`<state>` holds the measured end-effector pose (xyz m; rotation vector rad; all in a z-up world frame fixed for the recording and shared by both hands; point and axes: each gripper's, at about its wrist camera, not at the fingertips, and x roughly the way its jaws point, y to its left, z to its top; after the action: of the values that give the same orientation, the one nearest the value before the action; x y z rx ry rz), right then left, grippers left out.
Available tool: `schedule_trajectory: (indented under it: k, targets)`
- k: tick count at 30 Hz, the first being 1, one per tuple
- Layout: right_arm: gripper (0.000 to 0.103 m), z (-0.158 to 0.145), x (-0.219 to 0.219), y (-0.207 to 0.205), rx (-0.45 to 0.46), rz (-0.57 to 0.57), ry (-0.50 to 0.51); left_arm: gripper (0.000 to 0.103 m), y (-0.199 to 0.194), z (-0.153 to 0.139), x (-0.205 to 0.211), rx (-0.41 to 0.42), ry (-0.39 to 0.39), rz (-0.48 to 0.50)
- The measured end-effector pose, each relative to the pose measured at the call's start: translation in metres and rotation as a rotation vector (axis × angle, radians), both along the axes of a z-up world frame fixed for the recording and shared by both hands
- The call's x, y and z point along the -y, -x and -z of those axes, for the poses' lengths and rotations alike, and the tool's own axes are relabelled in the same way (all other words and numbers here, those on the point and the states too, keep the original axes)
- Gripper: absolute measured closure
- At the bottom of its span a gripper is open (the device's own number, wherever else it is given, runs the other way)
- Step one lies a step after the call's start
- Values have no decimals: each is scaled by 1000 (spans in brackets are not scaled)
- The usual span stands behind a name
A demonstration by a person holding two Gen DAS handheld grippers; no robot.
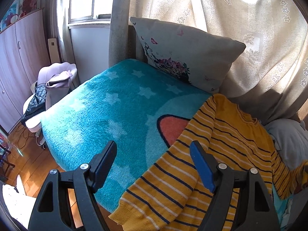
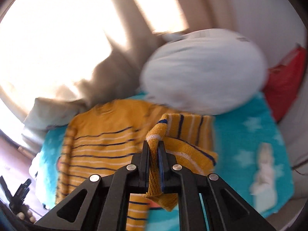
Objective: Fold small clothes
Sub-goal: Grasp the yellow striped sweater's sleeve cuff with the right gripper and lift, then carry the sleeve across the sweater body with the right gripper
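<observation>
- Right gripper (image 2: 153, 144) is pinched tight on the yellow striped sweater (image 2: 104, 138)
- left gripper (image 1: 154, 150) hangs wide open, holding nothing, above the teal blanket (image 1: 107, 111)

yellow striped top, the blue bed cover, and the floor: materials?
Striped top: looks like a knit, probably cotton or acrylic; ribbing shows where the right gripper pinches it. Bed cover: plush fleece, fuzzy matte pile, likely synthetic. Floor: wood boards or wood-look laminate, glossy where sun hits; cannot tell which.
</observation>
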<state>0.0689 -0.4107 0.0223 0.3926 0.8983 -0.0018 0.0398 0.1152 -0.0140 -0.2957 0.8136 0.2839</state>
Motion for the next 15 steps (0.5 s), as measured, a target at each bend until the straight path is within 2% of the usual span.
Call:
schedule_trajectory:
  k: [5,8,10,15]
  targets:
    - [96,29,-121,-83,-80,-229,-3,26,-4,11,-37,-15,24,-11]
    - [96,55,-178,-120,-136,-318,8,26,-3,18,-63,-33,41,-34]
    - [96,77,-212,-143,-181,-355,27,26,-2,23,-80,-45,47,-49]
    - [95,120,-260,-184,-269,-377,31,26,-3,35,-116,-82,62,-85]
